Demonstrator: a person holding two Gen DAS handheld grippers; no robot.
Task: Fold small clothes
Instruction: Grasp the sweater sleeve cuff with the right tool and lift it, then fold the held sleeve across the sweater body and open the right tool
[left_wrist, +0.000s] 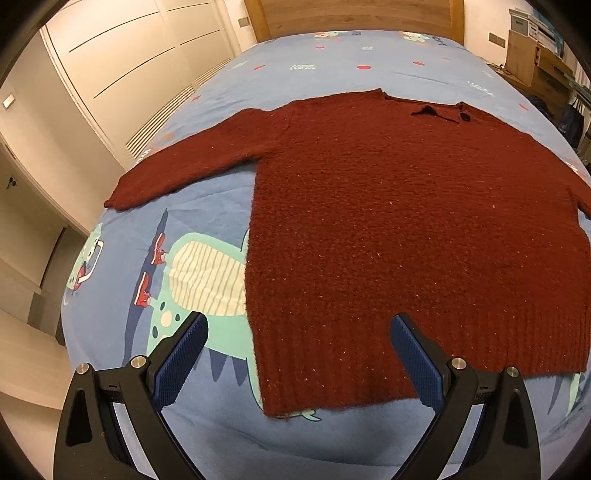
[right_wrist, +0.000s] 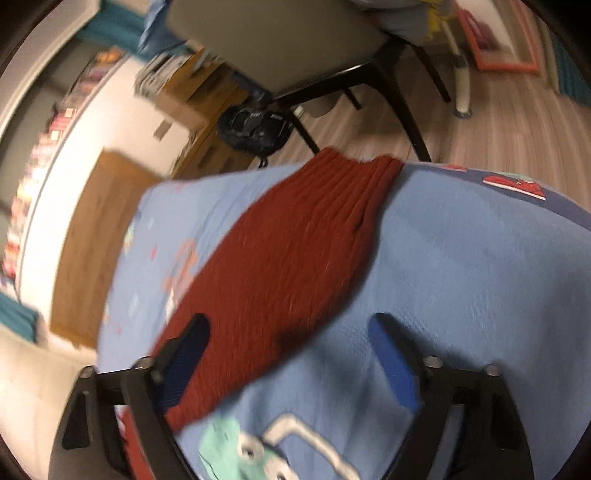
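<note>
A dark red knitted sweater (left_wrist: 388, 229) lies spread flat, front up, on a bed (left_wrist: 207, 206) covered with a blue cartoon-print sheet; its neckline points toward the wooden headboard (left_wrist: 354, 14) and one sleeve (left_wrist: 184, 162) stretches out to the side toward the wardrobe doors (left_wrist: 122, 55). The left gripper (left_wrist: 299, 336) hangs low over the near edge of the bed, aimed along the garment from the hem end, its blue-padded fingers (left_wrist: 181, 362) spread wide and grasping nothing; one finger sits over the bare sheet beside the sweater's side edge, the other over the ribbed hem (left_wrist: 369, 380). In the blurred right wrist view, the right gripper (right_wrist: 288, 339) is angled across the sweater's other sleeve (right_wrist: 280, 266), which runs diagonally over the sheet with its ribbed cuff (right_wrist: 354, 181) at the bed's far edge. Its fingers (right_wrist: 391, 362) are likewise released and wide apart, one over the red knit, the other over the blue sheet (right_wrist: 461, 280); whether either touches the fabric cannot be told. Beyond the bed stand a dark-legged chair (right_wrist: 295, 48) and a black bag (right_wrist: 255, 125) on the wood floor.
</note>
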